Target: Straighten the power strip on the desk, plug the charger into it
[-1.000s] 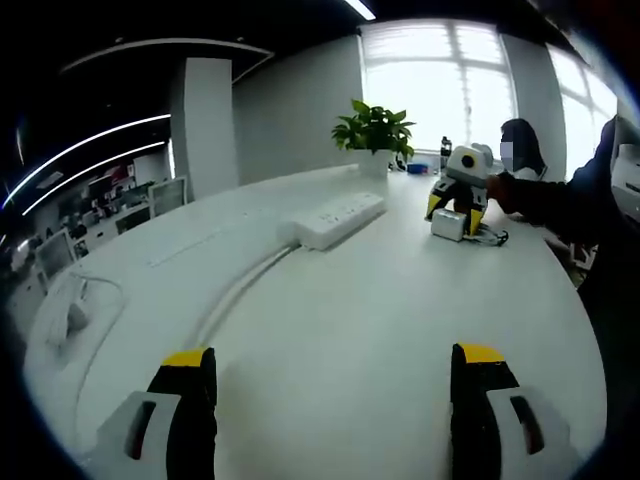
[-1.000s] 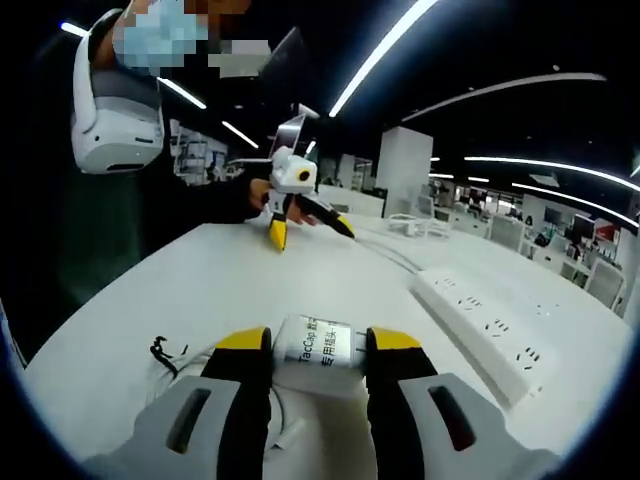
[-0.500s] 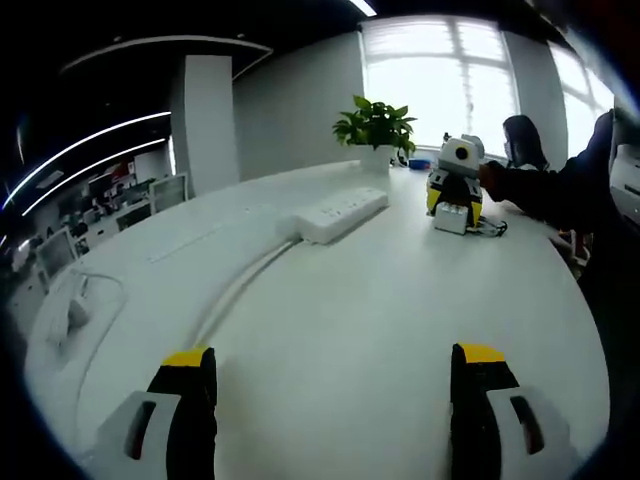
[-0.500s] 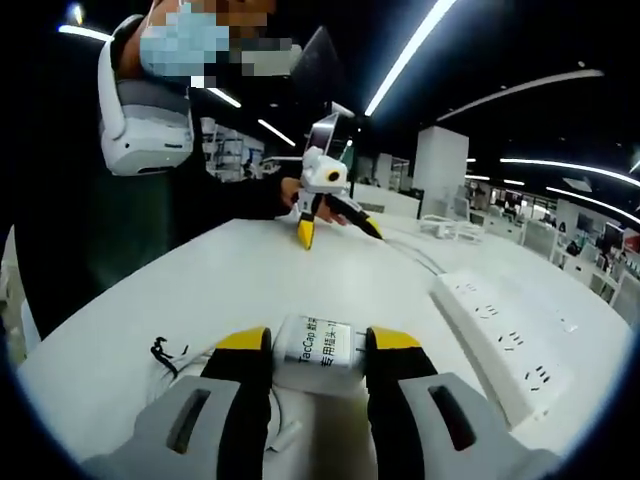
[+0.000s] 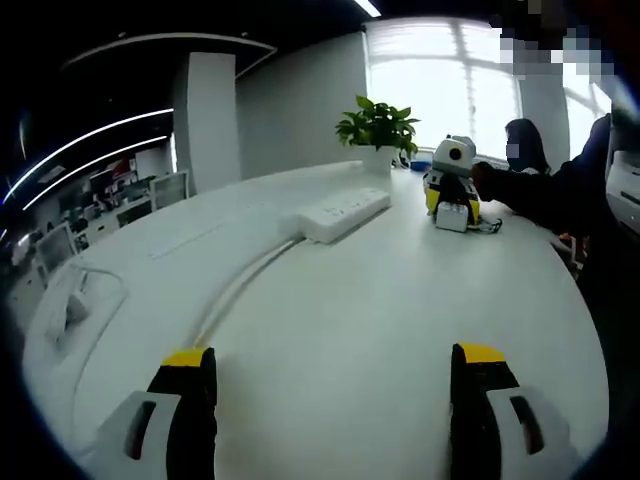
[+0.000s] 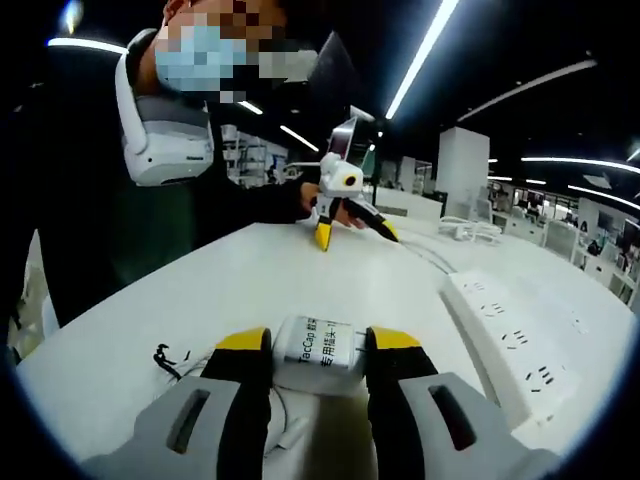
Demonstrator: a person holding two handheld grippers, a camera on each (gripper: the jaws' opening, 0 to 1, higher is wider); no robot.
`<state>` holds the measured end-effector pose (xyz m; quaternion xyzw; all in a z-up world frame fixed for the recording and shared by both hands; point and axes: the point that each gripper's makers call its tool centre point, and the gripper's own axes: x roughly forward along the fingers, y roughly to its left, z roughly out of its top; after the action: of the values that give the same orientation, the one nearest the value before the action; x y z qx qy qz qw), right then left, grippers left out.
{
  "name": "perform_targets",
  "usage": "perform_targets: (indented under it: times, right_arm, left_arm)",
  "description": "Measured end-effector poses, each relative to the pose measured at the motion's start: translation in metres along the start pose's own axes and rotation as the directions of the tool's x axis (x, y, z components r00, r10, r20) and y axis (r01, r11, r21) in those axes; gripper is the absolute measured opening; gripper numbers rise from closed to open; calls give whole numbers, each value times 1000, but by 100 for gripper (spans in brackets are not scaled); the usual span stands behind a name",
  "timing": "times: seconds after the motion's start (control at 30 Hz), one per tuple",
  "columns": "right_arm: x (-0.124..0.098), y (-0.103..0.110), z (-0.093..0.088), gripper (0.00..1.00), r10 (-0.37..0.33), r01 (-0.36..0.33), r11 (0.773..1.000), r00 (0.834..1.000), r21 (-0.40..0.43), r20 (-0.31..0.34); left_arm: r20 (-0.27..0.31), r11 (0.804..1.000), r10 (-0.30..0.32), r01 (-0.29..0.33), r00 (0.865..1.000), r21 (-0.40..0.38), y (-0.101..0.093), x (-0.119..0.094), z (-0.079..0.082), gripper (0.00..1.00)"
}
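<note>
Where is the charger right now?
The charger is clamped in the right hand-held gripper, low in the right gripper view, left of the power strip.

Each hand-held gripper [image 6: 318,400] has grey bodies with black, yellow-tipped jaws; the person's sleeve [image 5: 545,195] is dark.

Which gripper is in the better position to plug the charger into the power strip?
Right. The right gripper is shut on the charger, and the power strip lies close beside it. The left gripper is open, holds nothing, and is farther from the strip.
</note>
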<state>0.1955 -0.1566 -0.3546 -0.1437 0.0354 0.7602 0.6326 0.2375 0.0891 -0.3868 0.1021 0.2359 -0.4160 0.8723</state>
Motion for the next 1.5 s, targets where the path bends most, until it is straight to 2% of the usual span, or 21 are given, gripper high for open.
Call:
perform_targets:
  times: [0.37, 0.47, 0.53, 0.6, 0.67, 0.77, 0.83, 0.9, 1.0, 1.07, 1.1, 1.13, 1.2, 1.23, 1.27, 1.33, 1.37, 1.43, 1.5]
  right_arm:
    - [0, -1, 0, 37, -5, 4, 999, 1000, -40, -7]
    - [0, 2, 0, 42, 8, -8, 999, 1000, -42, -3]
    - [-1, -2, 1, 50, -17, 17, 998, 1000, -54, -4]
    - [-2, -4, 3, 55, -51, 50, 997, 999, -60, -9]
    - [-4, -5, 2, 56, -86, 84, 995, 996, -60, -18]
    - [-3, -10, 2, 57, -176, 175, 983, 984, -49, -25]
    - [-2, -8, 7, 59, -245, 244, 967, 969, -69, -2]
    - [-4, -13, 10, 62, -322, 322, 944, 947, -69, 9]
    - [-3, -6, 12, 66, -358, 358, 932, 934, -51, 11]
    - [-5, -7, 13, 67, -421, 421, 906, 907, -48, 10]
    - [-3, -4, 12, 65, -427, 426, 903, 904, -53, 3]
    - [-4, -4, 13, 63, -454, 454, 890, 891, -35, 4]
    - [-9, -10, 9, 62, -527, 527, 849, 850, 21, -19]
    - [-10, -12, 9, 62, -549, 549, 835, 836, 26, -23]
    - [-14, -15, 5, 60, -594, 596, 802, 803, 35, -44]
    - [-18, -14, 4, 57, -637, 639, 769, 769, 33, -47]
    - [-20, -12, 6, 56, -655, 657, 753, 754, 51, -42]
    - [-20, -8, 14, 57, -671, 668, 738, 742, 94, -2]
    - [-23, -4, 19, 57, -696, 691, 715, 717, 108, 21]
  left_arm:
    - [-13, 1000, 10, -10, 1000, 12, 2, -4, 0, 99]
    - [-12, 1000, 10, -10, 1000, 9, 2, -5, -1, 99]
    - [-14, 1000, 8, -8, 1000, 11, 2, -6, -1, 99]
    - [-13, 1000, 10, -10, 1000, 13, 3, -6, 0, 99]
    - [-6, 1000, 8, -8, 1000, 14, 4, -7, 2, 99]
    - [0, 1000, 3, -3, 1000, 18, 3, -7, 4, 99]
    - [11, 1000, -15, 15, 1000, 25, -1, -6, 7, 99]
    - [16, 1000, -19, 19, 1000, 25, -1, -5, 8, 99]
    - [18, 999, -20, 20, 1000, 26, -1, -3, 8, 99]
    - [19, 999, -26, 26, 999, 28, -2, -2, 7, 99]
    - [19, 999, -31, 30, 999, 31, -3, -1, 7, 99]
    - [20, 999, -35, 34, 999, 32, -4, -1, 7, 99]
    - [25, 999, -38, 38, 999, 30, -5, 0, 7, 99]
    - [27, 999, -41, 40, 999, 30, -6, -1, 7, 99]
    - [32, 999, -42, 41, 999, 30, -7, -1, 8, 99]
    - [37, 998, -50, 48, 998, 32, -9, -2, 9, 99]
    - [37, 998, -54, 53, 998, 34, -11, -2, 9, 99]
    - [36, 998, -58, 56, 998, 40, -13, -4, 9, 99]
    - [36, 997, -59, 58, 998, 43, -14, -5, 9, 99]
